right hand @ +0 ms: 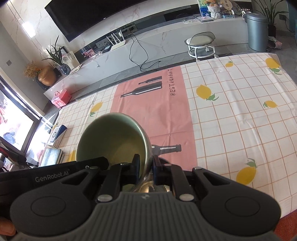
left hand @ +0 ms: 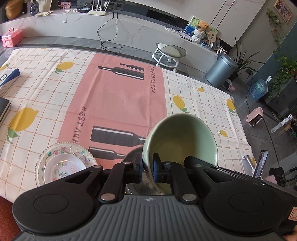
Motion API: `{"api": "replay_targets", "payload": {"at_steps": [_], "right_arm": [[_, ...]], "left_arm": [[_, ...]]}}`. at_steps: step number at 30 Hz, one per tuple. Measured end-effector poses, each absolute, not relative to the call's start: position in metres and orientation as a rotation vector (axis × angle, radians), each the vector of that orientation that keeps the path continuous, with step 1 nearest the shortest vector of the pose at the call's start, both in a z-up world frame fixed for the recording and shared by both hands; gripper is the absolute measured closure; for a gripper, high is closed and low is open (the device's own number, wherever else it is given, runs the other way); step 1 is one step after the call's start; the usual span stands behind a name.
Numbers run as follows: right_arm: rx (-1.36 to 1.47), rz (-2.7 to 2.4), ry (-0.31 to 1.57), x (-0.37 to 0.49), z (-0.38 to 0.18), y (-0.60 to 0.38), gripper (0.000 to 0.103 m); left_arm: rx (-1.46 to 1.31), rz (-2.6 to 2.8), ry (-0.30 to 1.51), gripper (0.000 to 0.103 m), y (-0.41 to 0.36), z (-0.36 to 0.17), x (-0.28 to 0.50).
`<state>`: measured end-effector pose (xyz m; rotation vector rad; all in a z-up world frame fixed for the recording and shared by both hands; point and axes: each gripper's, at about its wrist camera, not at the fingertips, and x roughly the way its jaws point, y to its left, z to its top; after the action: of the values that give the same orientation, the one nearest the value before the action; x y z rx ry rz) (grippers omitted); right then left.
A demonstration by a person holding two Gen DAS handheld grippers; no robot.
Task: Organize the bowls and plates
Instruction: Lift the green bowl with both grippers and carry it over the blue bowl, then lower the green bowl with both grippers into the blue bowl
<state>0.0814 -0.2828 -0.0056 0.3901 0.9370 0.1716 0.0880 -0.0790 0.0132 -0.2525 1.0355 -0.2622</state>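
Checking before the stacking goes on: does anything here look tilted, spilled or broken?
Only the pale green ceramic bowl stands out: it is tipped steeply, with the left tongs and the right tongs each pinching its rim. It looks empty, nothing spilled. The small white plate sits neatly on the beaded glass plate.

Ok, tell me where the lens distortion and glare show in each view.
Left wrist view: the counter bows into an arc, corners vignette dark. Right wrist view: the TV curves, and the window at left blows out white.
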Motion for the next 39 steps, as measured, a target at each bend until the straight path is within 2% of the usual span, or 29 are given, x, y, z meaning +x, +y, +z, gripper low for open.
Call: {"api": "replay_targets", "payload": {"at_steps": [15,39], "right_arm": [[0.350,0.181,1.032,0.061,-0.032,-0.282,0.092],[0.226,0.149,1.131,0.089,-0.068,-0.267,0.094]], "left_arm": [[-0.250,-0.257,1.113,0.091,-0.080,-0.018,0.064],[-0.141,-0.250,1.207,0.088,-0.091,-0.050,0.086]]}}
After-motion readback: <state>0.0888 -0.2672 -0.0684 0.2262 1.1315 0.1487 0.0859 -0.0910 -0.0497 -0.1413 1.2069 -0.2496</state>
